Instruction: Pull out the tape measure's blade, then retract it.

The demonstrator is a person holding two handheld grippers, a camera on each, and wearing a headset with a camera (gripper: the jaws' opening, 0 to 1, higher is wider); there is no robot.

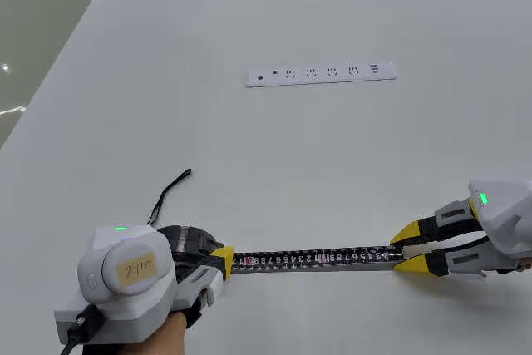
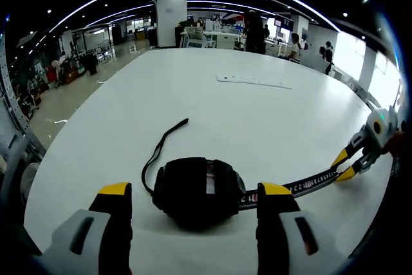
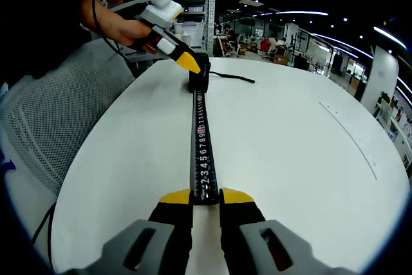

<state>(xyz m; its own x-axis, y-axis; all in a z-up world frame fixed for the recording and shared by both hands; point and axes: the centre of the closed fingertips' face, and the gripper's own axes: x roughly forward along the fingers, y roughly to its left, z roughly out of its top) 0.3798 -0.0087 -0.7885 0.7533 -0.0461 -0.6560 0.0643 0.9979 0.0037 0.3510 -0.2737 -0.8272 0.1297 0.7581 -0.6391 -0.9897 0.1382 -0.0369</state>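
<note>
The black tape measure case [image 2: 199,188] lies on the white table near its front left. My left gripper [image 2: 196,191] is shut on it, one jaw on each side; one yellow fingertip [image 1: 222,253] shows beside the case [image 1: 189,243]. The black blade [image 1: 316,258] with white numbers runs flat along the table to the right. My right gripper [image 1: 405,252] is shut on the blade's free end [image 3: 205,194], yellow tips pressing it from both sides. The case's wrist strap [image 1: 169,193] trails away behind it.
A white power strip [image 1: 321,74] lies flat farther back on the table [image 1: 249,147]. The table's left edge [image 1: 58,64] slants away, with floor beyond it. A grey mesh chair [image 3: 38,127] stands by the near edge in the right gripper view.
</note>
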